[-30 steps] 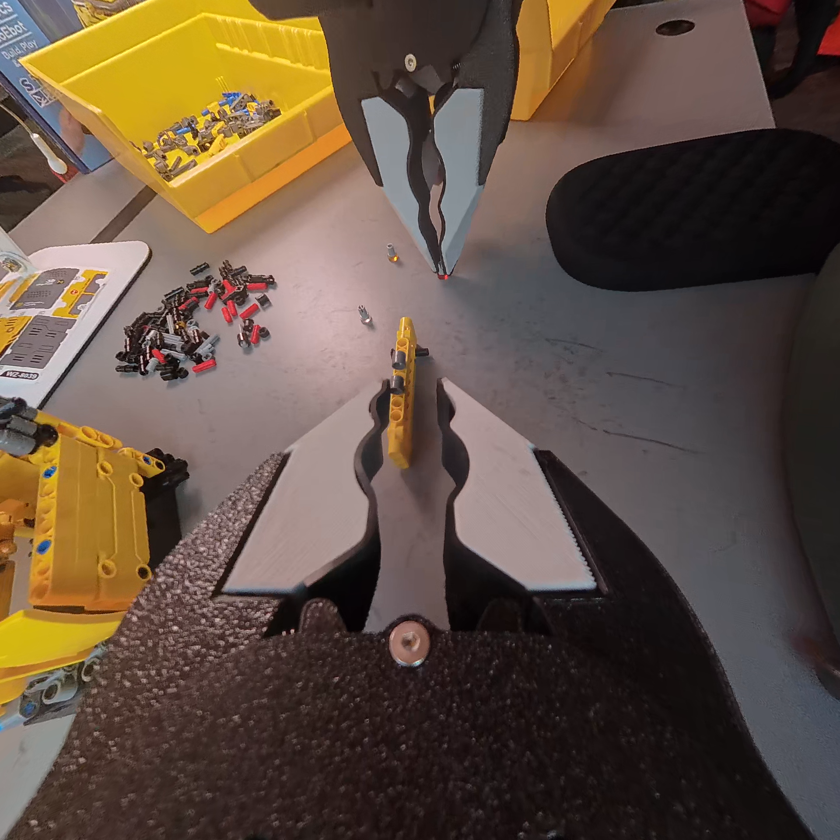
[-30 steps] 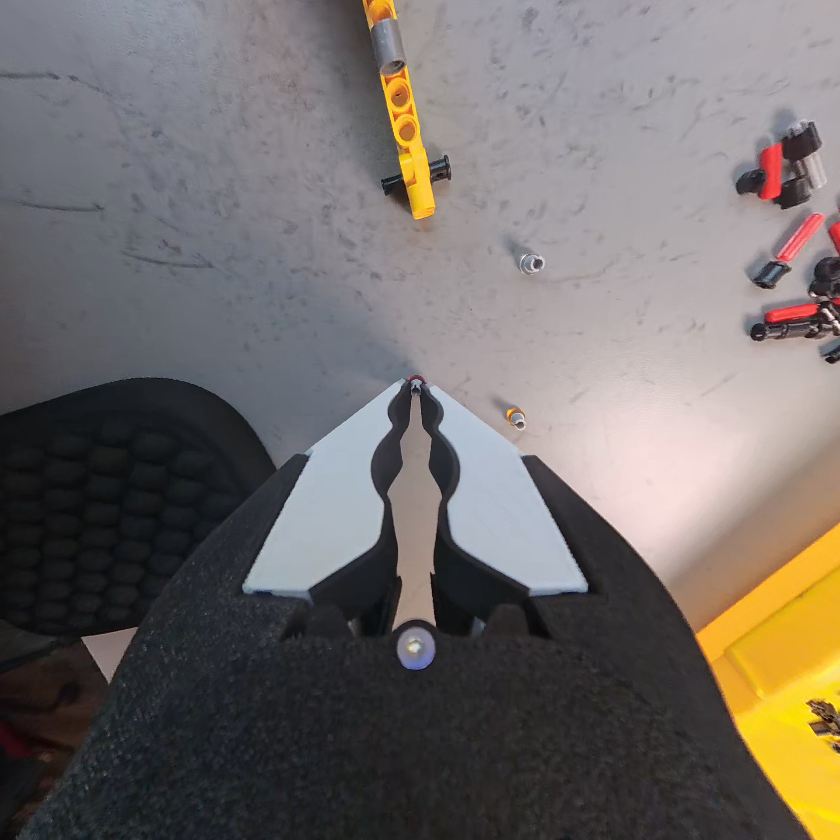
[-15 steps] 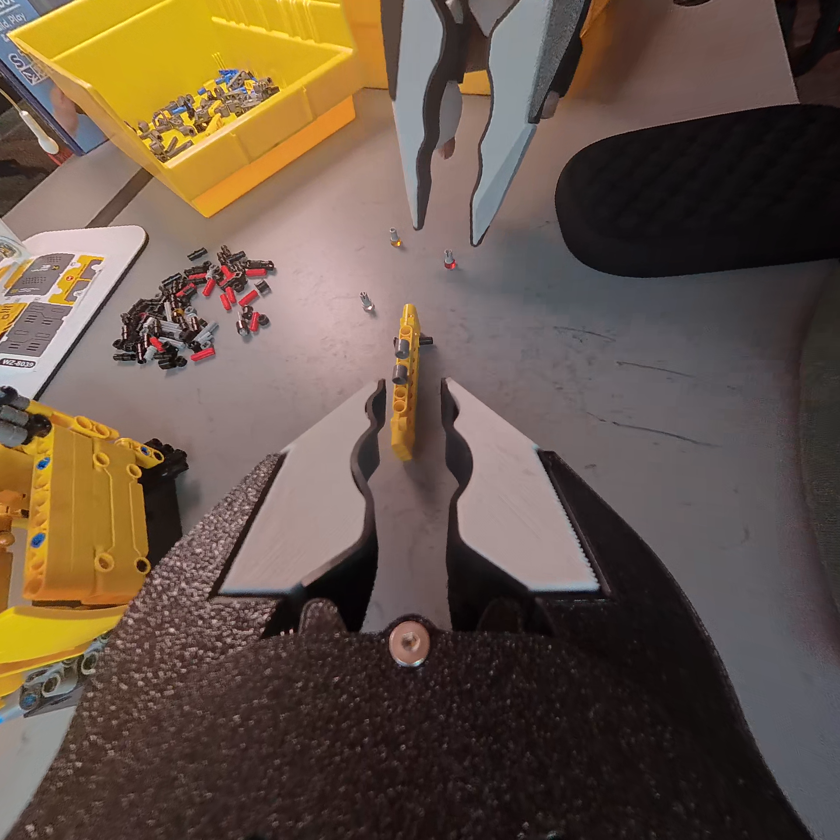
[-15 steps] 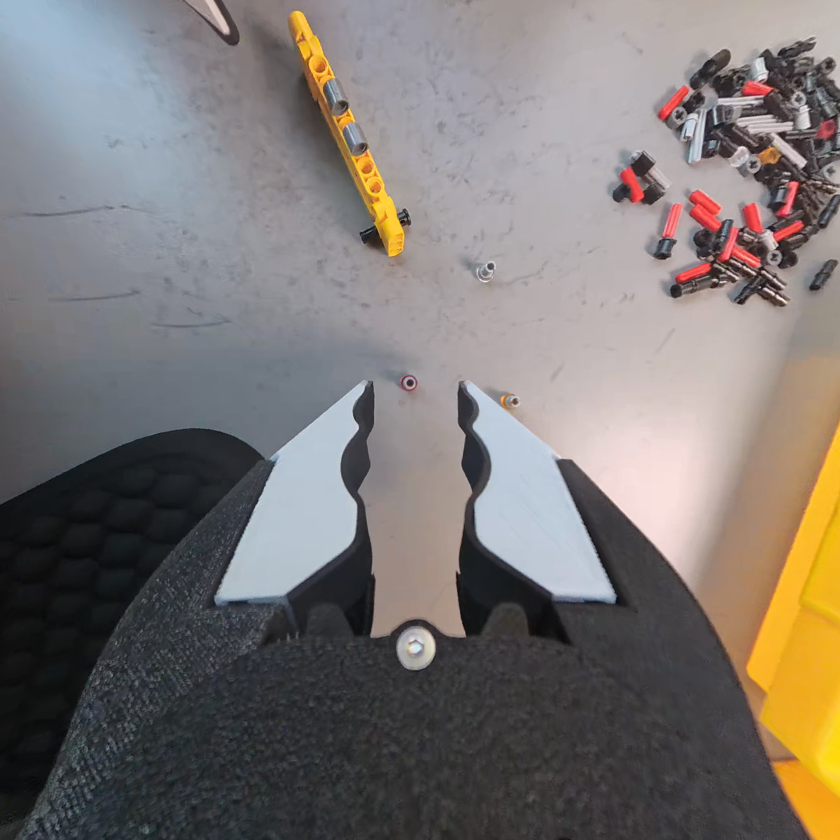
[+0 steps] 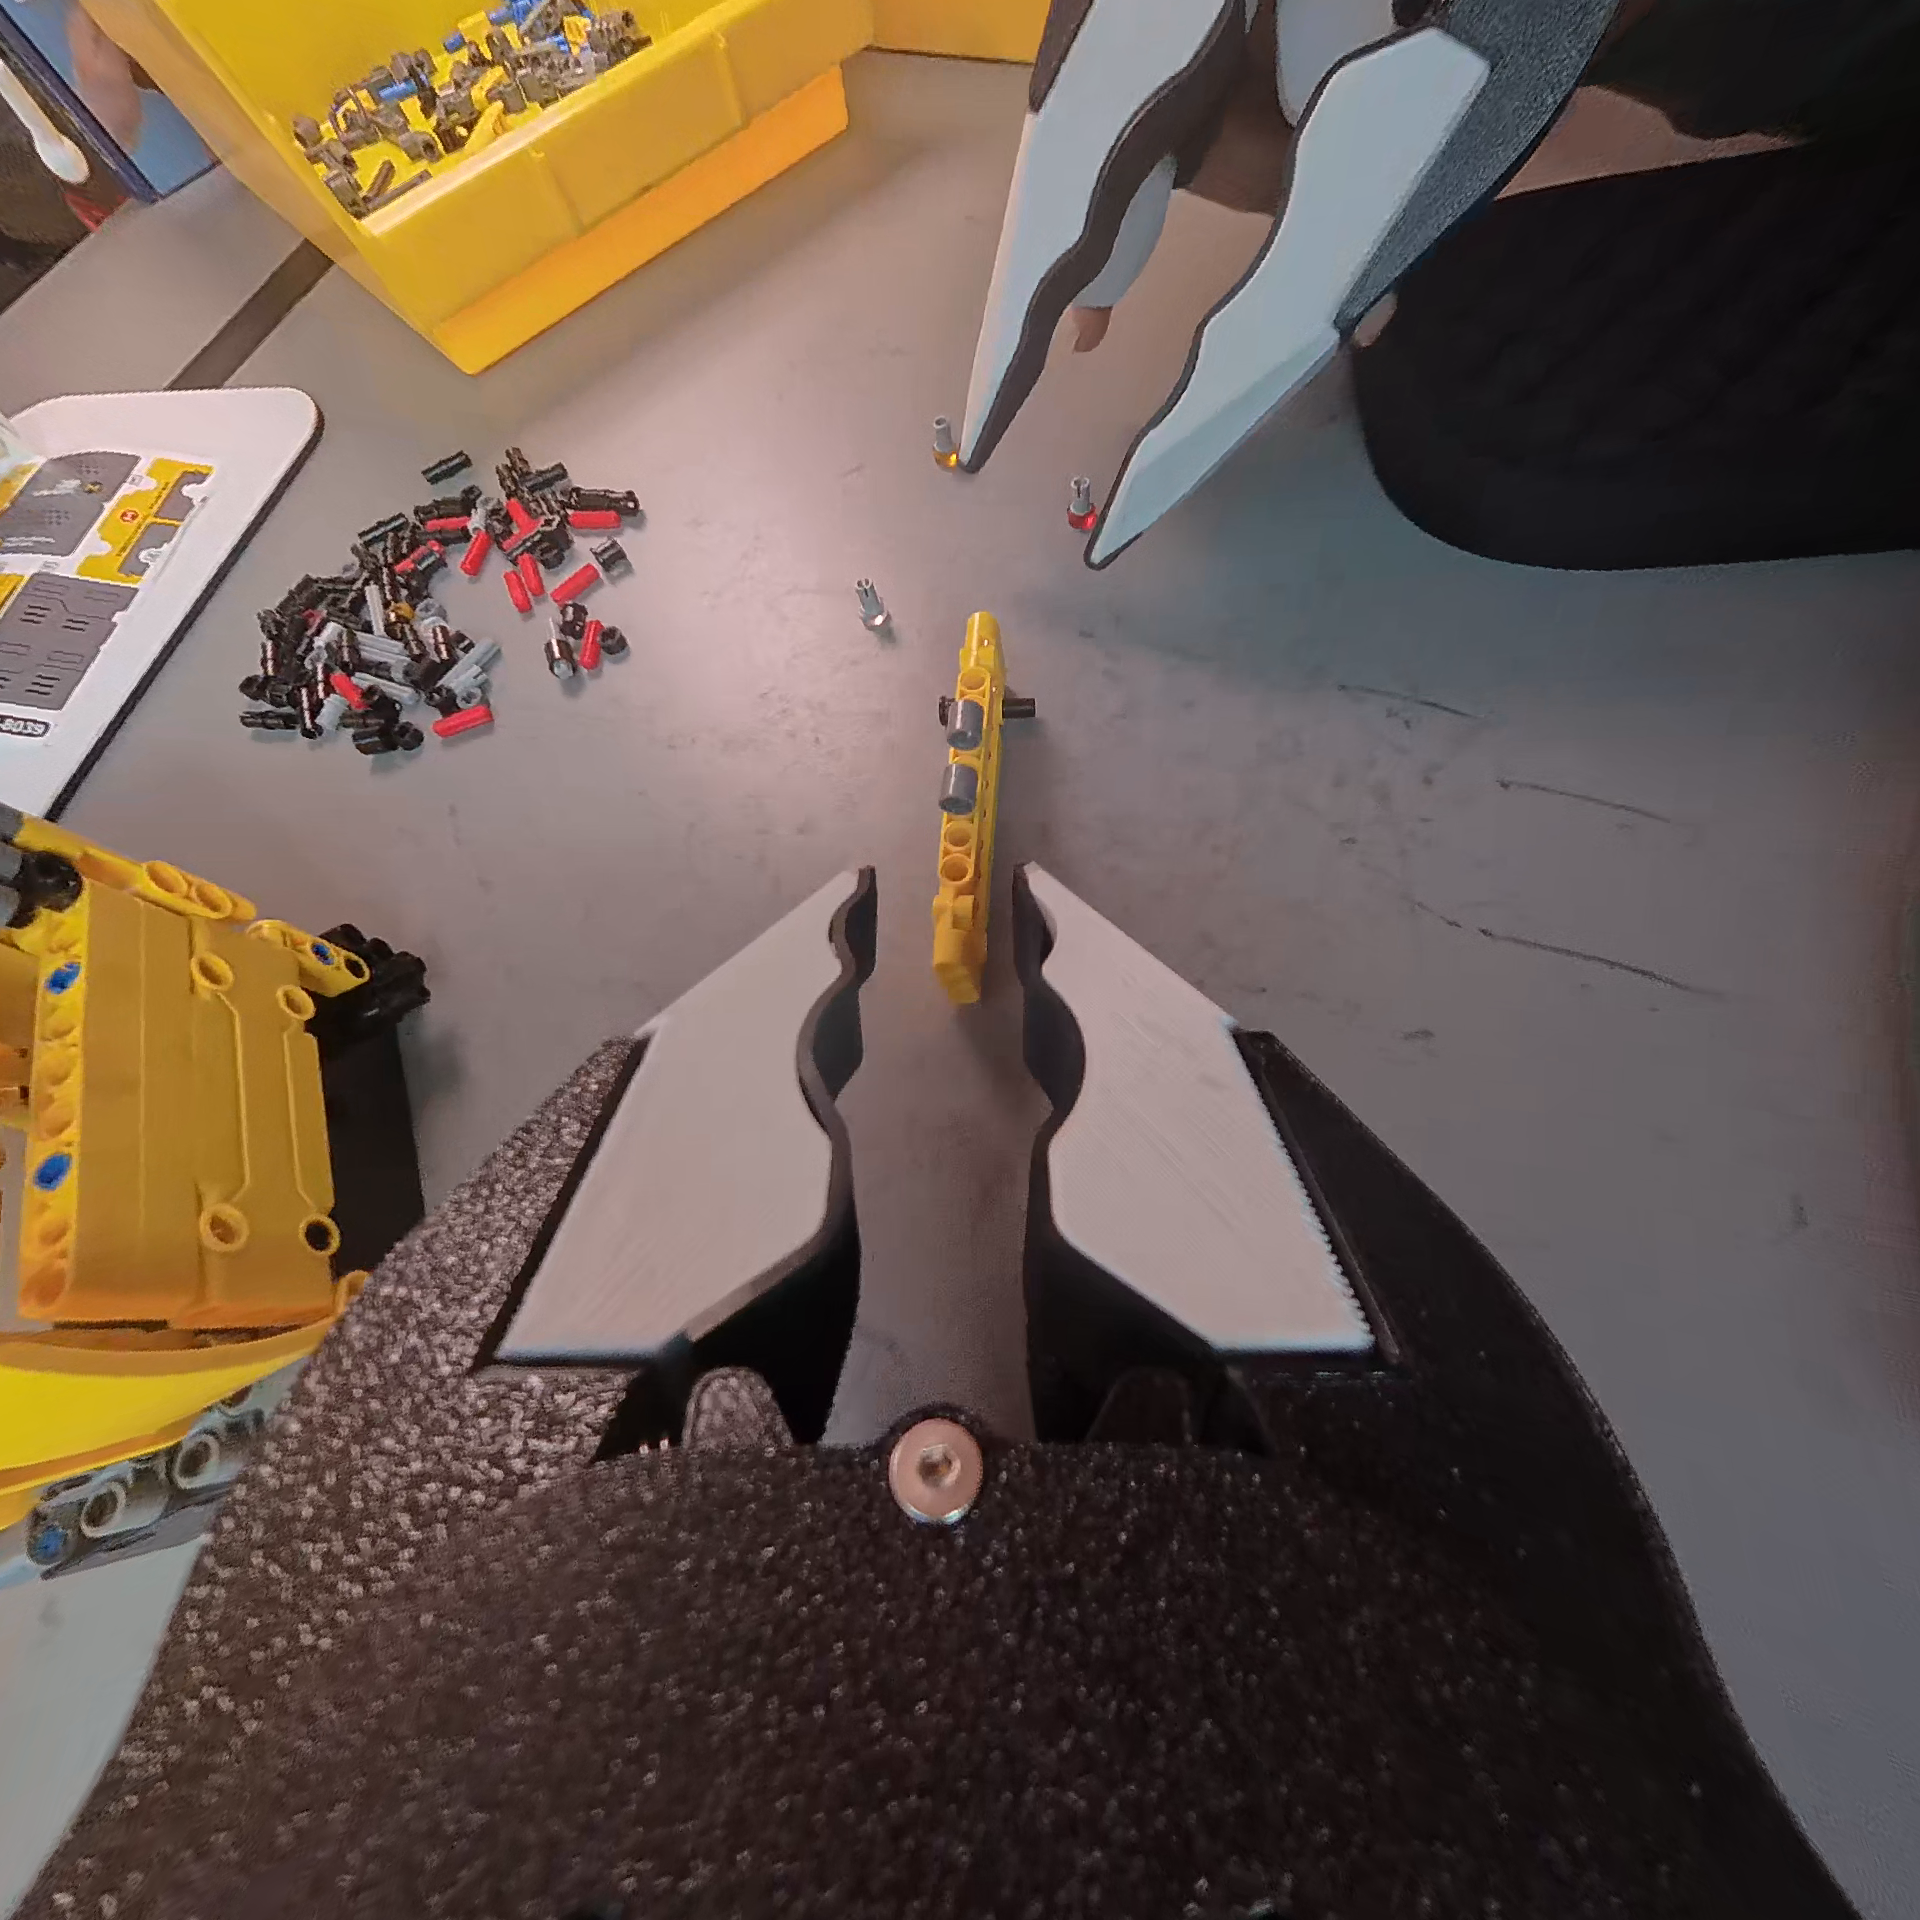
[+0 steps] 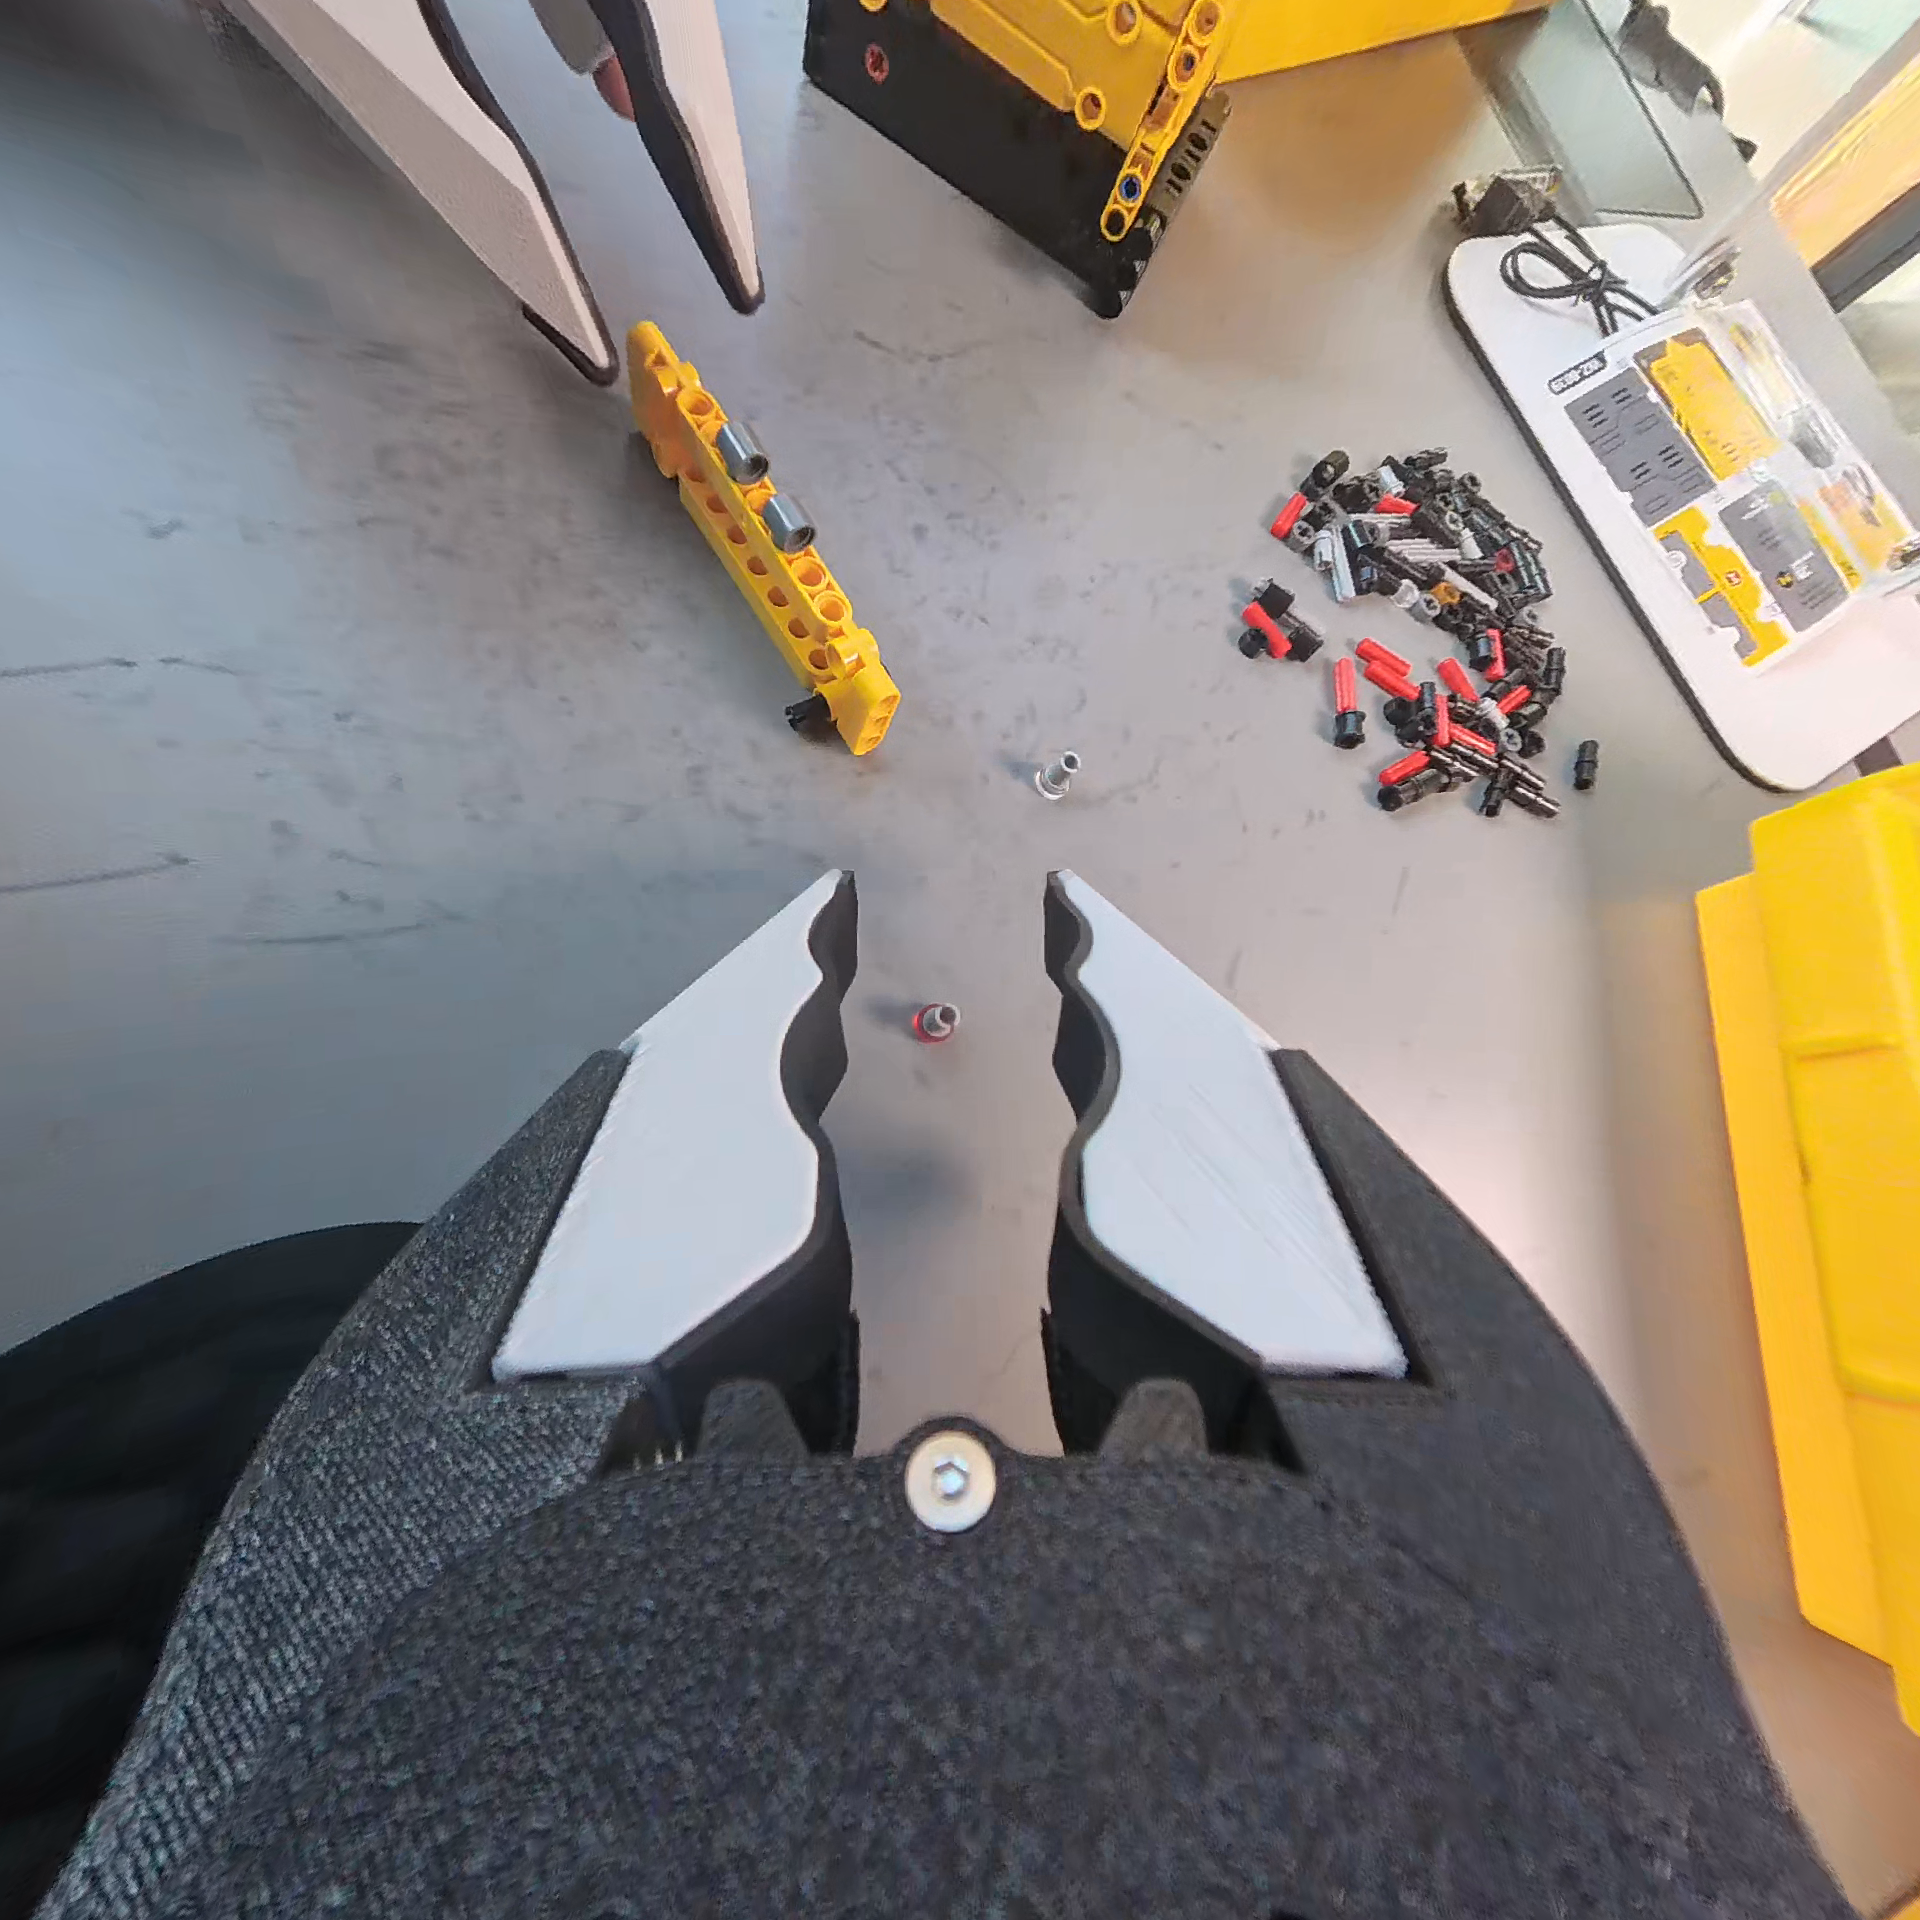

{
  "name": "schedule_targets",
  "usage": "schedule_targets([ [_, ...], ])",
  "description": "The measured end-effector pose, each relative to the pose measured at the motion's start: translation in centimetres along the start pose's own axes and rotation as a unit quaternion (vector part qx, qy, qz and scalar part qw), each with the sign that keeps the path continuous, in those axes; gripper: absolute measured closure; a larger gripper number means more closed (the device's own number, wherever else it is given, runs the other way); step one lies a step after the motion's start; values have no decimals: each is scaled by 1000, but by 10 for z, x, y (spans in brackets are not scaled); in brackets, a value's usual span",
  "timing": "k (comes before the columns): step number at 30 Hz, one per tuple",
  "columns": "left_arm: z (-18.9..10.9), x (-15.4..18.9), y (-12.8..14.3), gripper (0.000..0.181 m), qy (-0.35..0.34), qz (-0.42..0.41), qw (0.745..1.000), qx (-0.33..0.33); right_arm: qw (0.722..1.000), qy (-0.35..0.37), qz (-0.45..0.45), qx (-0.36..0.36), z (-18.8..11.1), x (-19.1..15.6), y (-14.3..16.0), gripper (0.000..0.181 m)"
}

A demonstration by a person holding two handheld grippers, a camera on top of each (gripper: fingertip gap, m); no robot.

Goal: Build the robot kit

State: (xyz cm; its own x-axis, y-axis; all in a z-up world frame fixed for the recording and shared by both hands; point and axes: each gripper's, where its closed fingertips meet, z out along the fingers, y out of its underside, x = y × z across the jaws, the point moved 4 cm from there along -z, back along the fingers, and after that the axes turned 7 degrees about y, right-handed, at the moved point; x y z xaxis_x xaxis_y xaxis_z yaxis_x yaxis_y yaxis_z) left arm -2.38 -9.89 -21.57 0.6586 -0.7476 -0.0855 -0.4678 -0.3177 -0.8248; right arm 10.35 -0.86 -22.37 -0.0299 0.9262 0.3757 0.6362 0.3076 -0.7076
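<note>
A yellow holed beam (image 5: 971, 821) with two grey bushes and a black pin lies on the grey table; it also shows in the right wrist view (image 6: 764, 540). My left gripper (image 5: 945, 881) is open and empty, its tips on either side of the beam's near end. My right gripper (image 6: 951, 883) is open and empty, and it also shows in the left wrist view (image 5: 1036, 511). A small red pin (image 6: 935, 1020) stands on the table between its fingers. An orange pin (image 5: 942, 449) and a grey pin (image 6: 1058, 774) lie close by.
A pile of red, black and grey pins (image 5: 416, 634) lies to the left. A yellow bin (image 5: 582, 208) of parts stands behind it. A yellow and black built model (image 5: 177, 1122) and an instruction sheet (image 5: 94, 540) are at the left. A black padded rest (image 5: 1662, 364) is at the right. Spacing between my two grippers at the tips: around 11 cm.
My right gripper has opened, let go of the red pin onto the table and drawn back. The left gripper and the beam have hardly moved.
</note>
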Motion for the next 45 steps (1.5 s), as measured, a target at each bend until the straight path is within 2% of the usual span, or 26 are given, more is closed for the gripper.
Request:
schedule_targets([
  [7,7,-4,6,156,7,-18,1000,-25,999,-11,17,33,-9,5,4,145],
  [20,8,-5,7,161,5,-10,999,-31,998,-33,50,21,-16,10,13,151],
  [27,8,-3,7,156,8,-2,999,-31,996,-1,75,48,-16,25,12,154],
  [33,4,-5,7,162,0,-2,1000,-24,992,19,80,97,-15,29,1,153],
  [39,7,-5,12,166,1,5,999,-45,992,-29,22,124,-9,25,-16,151],
  [45,10,-4,16,173,-1,17,998,-64,978,-27,24,205,-3,41,-40,150],
])
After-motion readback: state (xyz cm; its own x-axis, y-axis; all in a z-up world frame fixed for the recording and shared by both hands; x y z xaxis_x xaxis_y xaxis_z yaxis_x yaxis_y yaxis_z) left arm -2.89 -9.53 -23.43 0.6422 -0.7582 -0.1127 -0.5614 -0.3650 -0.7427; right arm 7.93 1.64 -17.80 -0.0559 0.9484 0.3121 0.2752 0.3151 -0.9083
